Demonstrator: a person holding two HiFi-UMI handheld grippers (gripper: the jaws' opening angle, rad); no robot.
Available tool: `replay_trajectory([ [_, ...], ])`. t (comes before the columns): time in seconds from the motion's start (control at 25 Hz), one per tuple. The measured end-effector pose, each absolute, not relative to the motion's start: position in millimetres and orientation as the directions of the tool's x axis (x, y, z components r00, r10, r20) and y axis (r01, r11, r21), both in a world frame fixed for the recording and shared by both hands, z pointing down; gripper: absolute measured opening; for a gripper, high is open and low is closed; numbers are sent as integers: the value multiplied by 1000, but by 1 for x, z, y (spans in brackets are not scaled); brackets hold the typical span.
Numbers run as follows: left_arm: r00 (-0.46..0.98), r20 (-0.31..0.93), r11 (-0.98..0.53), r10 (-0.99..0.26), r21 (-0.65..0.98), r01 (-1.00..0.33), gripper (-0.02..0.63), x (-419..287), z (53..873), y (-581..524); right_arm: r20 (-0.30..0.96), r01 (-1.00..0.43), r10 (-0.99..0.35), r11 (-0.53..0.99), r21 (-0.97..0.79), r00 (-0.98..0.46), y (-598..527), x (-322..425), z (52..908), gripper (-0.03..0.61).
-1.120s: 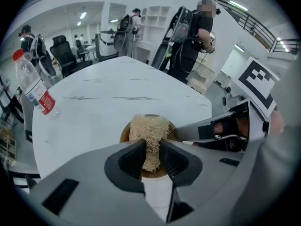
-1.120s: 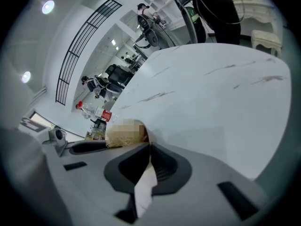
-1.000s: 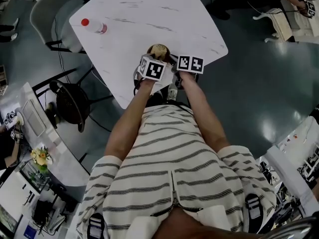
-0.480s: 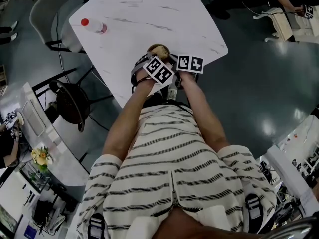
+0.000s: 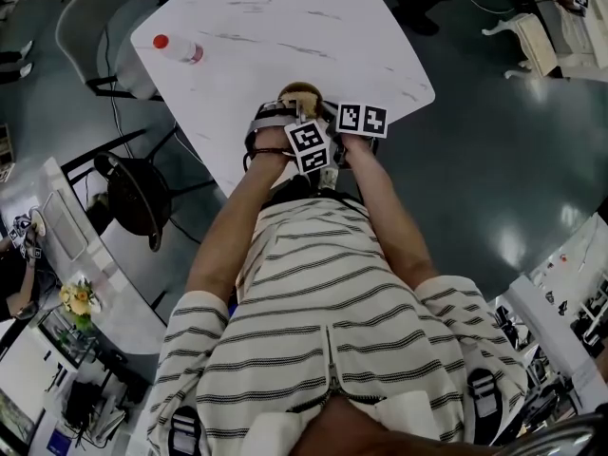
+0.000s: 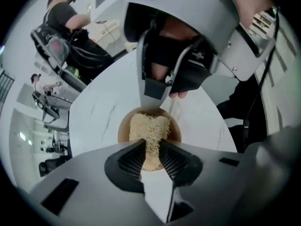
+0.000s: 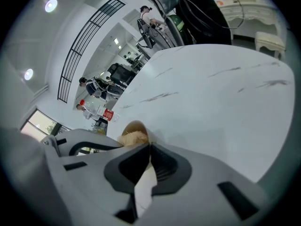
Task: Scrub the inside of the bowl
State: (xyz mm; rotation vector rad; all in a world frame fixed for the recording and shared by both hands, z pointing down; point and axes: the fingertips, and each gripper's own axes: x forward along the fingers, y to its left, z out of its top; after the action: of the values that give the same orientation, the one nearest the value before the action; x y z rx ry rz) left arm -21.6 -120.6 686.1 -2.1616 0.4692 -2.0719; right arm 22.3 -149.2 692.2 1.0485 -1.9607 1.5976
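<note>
Left tool (image 6: 151, 150) clamps the scrubber (image 6: 148, 128) inside the bowl (image 6: 123, 126) near the tabletop's (image 6: 103, 107) edge; right tool (image 7: 149, 148) pinches its rim (head view hides both grips).

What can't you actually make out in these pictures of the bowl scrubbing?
- Left gripper view: the scrub pad in the left gripper covers the floor of the bowl, so leftover dirt is unseen.
- Right gripper view: the right gripper, with its own jaws, and the left gripper's body hide most of the bowl.
- Head view: the bottle is too small to tell its contents.
</note>
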Motion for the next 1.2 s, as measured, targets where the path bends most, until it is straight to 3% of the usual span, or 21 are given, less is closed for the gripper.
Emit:
replay_trajectory([
  [0.28,-20,933,-930,-359,-356,88,87,-22,690,-118,713,-758,-295,66,-649,-636,-149,22,692,21],
  [0.48,-18,933,-930,-360,-358,81,87,-21,690,-117,714,-759,-295,66,-648,-636,-148,22,692,22],
  [0.88,81,969,-893,-235,-182,-412,87,-22,685,-129,706,-753,-298,68,-655,-642,-148,21,690,23],
  [1.08,223,963,-723,-152,45,-689,87,-27,681,-134,708,-753,-299,62,-655,-640,-147,22,691,23],
  [1.2,314,936,-593,-157,164,-788,87,-30,679,-144,707,-751,-298,56,-657,-641,-148,23,693,23],
])
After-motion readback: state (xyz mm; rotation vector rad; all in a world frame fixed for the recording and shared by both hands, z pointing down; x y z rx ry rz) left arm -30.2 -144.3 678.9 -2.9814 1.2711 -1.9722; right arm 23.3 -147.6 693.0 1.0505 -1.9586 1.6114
